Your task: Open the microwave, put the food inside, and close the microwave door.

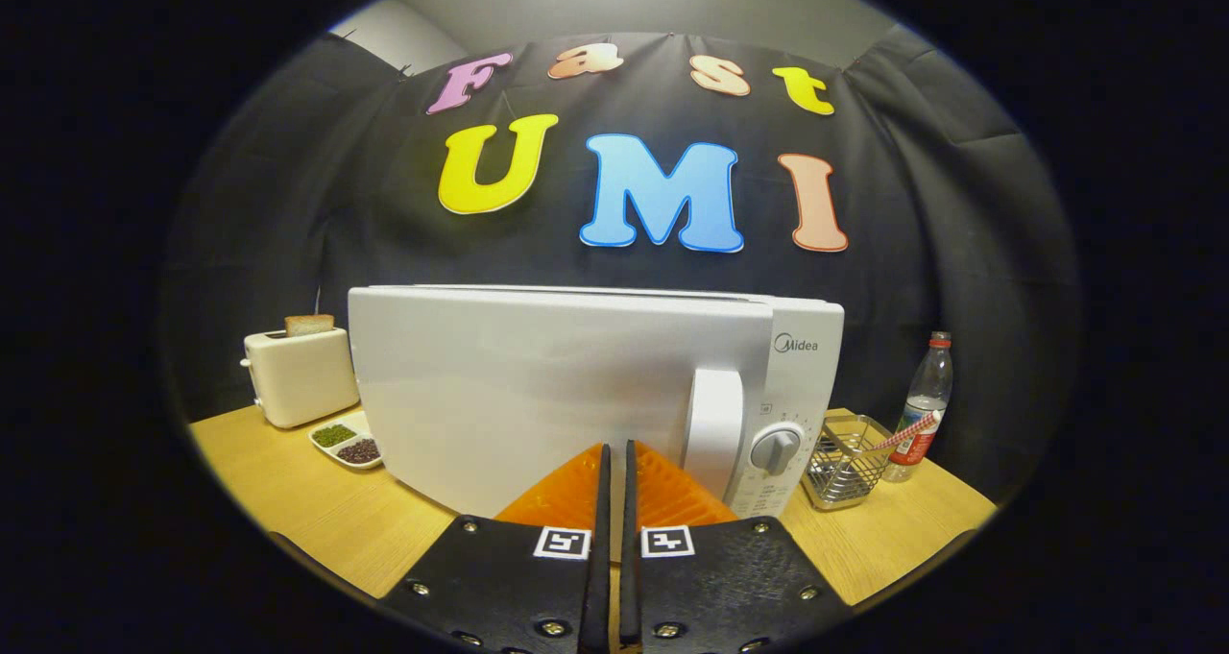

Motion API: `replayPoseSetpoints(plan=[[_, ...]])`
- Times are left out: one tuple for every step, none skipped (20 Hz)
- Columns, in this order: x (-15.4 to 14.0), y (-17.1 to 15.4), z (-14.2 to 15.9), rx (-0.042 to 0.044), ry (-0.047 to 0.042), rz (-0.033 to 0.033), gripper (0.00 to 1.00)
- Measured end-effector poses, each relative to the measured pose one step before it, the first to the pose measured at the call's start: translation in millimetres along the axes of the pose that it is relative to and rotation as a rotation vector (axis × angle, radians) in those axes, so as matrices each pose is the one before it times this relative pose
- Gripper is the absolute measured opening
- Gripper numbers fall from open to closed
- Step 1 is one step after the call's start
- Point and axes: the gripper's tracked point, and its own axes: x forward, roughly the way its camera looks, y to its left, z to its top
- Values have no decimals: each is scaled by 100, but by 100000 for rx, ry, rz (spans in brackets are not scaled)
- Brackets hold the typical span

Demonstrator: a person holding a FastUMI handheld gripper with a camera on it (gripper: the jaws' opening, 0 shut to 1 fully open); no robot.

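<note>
Gripper [615, 457] level, pointing straight ahead. Its two fingers [576, 486] lie side by side with just a thin slit between them, running parallel from base to tips. Jaws drawn nearly together; nothing seen pinched in the slit. Tips come to a joint wedge. Each finger's base plate carries a small square marker, one on either side of the slit.

From my end the gripper [614, 462] is two flat black plates dotted with shiny round screws, each one carrying a small square black-and-white marker tag. The fingers [662, 481] are ribbed wedges, pressed nearly together with just a thin slit between.
</note>
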Motion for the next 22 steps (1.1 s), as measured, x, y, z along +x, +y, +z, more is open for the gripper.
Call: replayPoseSetpoints(plan=[[517,-158,11,-112,-248,-942,5],[505,-207,-47,150,-137,-643,5],[497,-81,-36,133,207,-689,5],[445,-114,-178,182,425,-442,5],[367,-127,-89,-163,-257,-760,5],[573,-138,135,-523,-535,-609,5],[280,-175,33,-158,32,-800,5],[-16,30,13,-849,-723,-595,5],[356,-87,102,-1801,-1010,-272,5],[501,-158,-379,417,748,127,5],[-19,4,-43,3541,1404,1487,5],[-77,53,99,1705,1724,-25,6],[-182,-127,-158,414,2295,729,5],[-564,197,-329,843,2419,965,5],[-969,287,186,1853,572,2537,5],[-1089,78,432,1057,-1127,1456,5],[-1280,71,499,-410,-1041,1359,5],[-1522,139,346,-710,-1047,1398,5],[-1578,182,417,-720,-479,1704,5],[-1563,198,222,-1028,-112,1962,5],[-1624,107,464,-478,-323,1502,5],[-1812,82,582,44,-1183,1552,5]])
